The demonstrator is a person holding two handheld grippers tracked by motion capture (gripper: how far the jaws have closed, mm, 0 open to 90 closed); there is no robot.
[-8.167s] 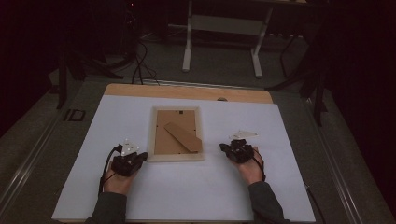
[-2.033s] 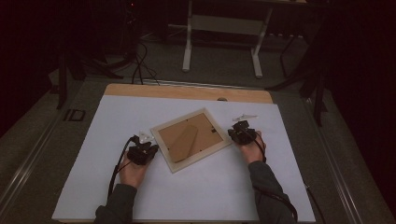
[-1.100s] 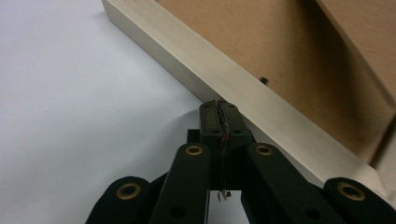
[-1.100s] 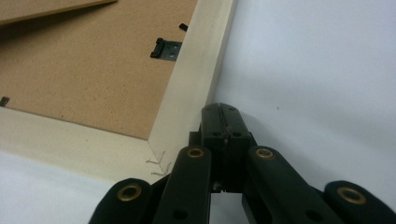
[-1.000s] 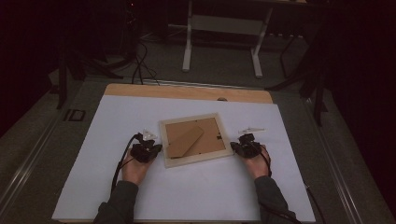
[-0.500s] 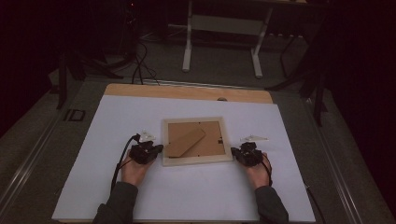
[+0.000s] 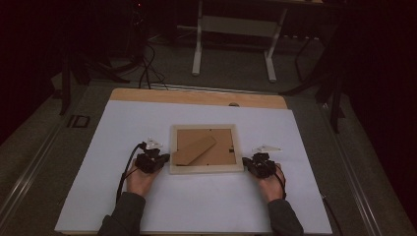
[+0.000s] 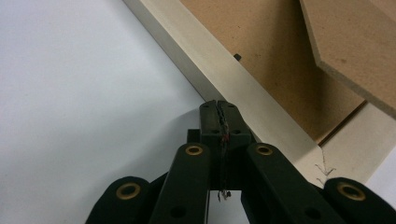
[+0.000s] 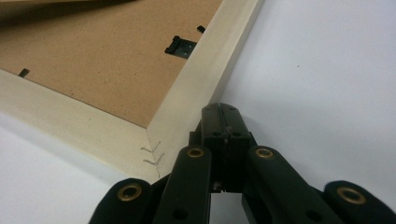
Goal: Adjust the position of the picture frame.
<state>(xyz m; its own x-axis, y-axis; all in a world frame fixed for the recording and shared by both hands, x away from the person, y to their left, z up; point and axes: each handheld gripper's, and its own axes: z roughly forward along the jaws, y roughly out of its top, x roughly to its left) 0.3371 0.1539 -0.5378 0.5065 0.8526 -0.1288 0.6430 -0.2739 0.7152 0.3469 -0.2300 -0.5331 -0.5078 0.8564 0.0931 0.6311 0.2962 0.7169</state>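
Both grippers' fingers pressed together, gripping nothing — left gripper and right gripper touch picture frame

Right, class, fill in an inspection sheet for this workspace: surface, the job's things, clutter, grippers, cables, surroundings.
Surface: white sheet over a wooden table.
Job's things: picture frame lying face down, brown backing and stand flap up, squared to the table edge.
Clutter: nothing seen.
Grippers: left gripper shut, tip at the frame's left side; right gripper shut, tip at its right side near the bottom corner.
Cables: black cable trailing from the left gripper; more on the floor behind.
Surroundings: dark room, white stand legs beyond the table.
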